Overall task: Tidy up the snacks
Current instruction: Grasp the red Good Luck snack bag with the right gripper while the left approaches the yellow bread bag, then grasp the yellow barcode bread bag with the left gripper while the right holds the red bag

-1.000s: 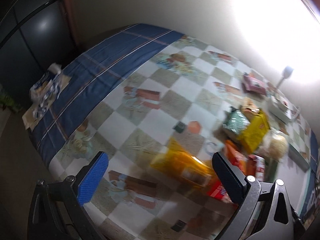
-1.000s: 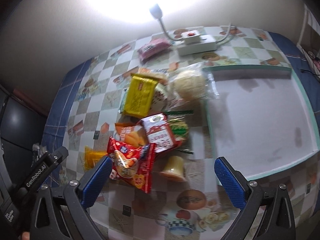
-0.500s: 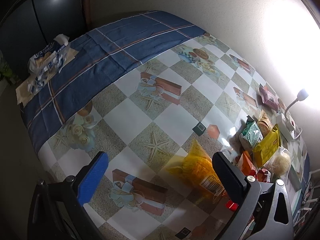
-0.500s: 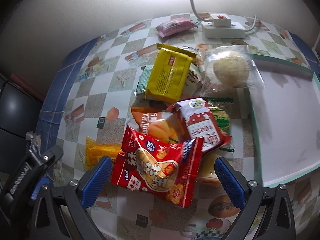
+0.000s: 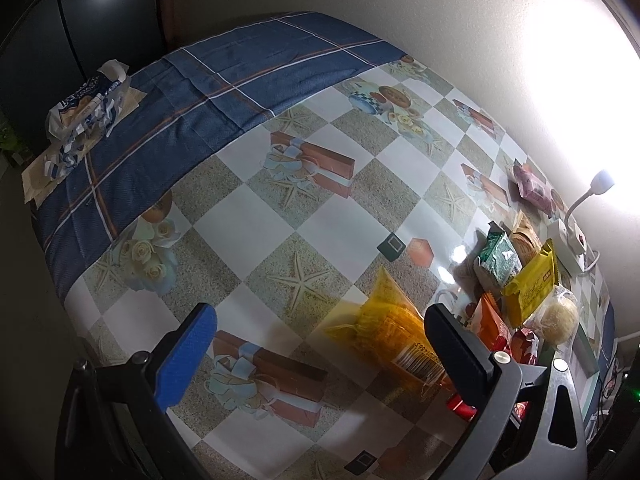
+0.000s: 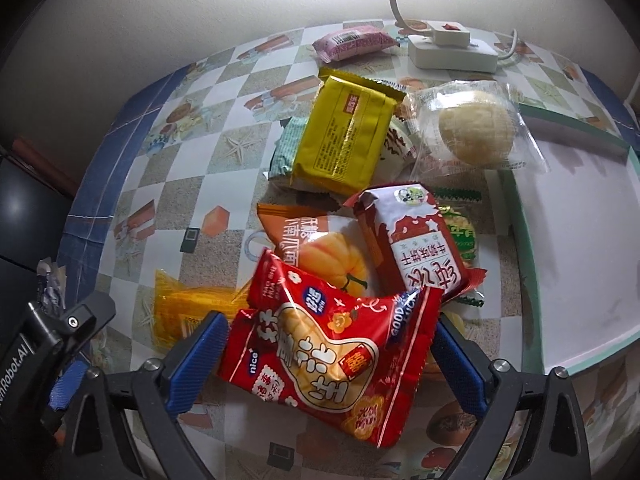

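Observation:
A pile of snack packets lies on the checked tablecloth. In the right wrist view my right gripper [image 6: 330, 328] points down over the red peanut packet [image 6: 320, 360], which lies between the blue pads; the jaws are closing and the pads stand just off its edges. Behind it lie an orange pumpkin packet [image 6: 320, 240], a red-and-white packet [image 6: 420, 248], a yellow packet [image 6: 344, 140] and a clear-wrapped bun [image 6: 476, 132]. My left gripper [image 5: 320, 320] hangs open over the cloth, with an orange see-through packet [image 5: 392, 328] beside its right finger.
A white tray with a green rim [image 6: 580, 240] lies right of the pile. A white power strip [image 6: 452, 52] with a gooseneck lamp and a pink packet [image 6: 352, 42] sit by the wall. A tissue pack [image 5: 88, 100] rests on the blue cloth at far left.
My right gripper has come down onto the pile, so the red peanut packet now lies between its fingers. My left gripper sank and rolled a little, then held still.

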A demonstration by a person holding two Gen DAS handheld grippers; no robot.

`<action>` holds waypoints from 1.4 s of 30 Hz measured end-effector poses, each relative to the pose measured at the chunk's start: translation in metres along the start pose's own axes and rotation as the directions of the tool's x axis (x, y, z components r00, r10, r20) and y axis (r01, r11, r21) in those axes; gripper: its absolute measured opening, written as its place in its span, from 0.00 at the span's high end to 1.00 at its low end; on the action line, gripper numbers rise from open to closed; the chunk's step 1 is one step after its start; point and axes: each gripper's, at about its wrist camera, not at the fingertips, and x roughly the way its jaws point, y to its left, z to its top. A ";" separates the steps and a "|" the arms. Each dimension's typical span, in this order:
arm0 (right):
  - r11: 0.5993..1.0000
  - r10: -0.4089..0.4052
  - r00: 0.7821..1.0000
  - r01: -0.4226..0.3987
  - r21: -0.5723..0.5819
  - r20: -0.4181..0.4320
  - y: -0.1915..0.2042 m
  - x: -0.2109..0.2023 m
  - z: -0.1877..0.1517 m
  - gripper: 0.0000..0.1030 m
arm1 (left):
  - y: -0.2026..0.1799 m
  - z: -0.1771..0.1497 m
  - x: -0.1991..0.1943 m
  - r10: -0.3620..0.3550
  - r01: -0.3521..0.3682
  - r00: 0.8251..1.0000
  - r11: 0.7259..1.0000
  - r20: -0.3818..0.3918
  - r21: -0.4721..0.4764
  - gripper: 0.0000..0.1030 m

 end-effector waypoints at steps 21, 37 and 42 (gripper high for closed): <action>0.996 0.067 0.998 -0.066 0.055 -0.003 -0.026 -0.019 -0.004 0.37 | -0.011 -0.006 0.004 -0.030 0.030 0.999 0.999 -0.035 0.012 0.00; 0.979 0.169 0.985 -0.170 0.109 0.024 -0.048 -0.038 0.000 0.54 | -0.016 -0.017 0.035 -0.070 0.065 0.987 0.997 -0.148 -0.037 0.00; 0.971 0.194 0.980 -0.199 0.134 0.050 -0.059 -0.049 0.003 0.55 | -0.018 -0.023 0.043 -0.067 0.059 0.983 0.997 -0.172 -0.055 0.00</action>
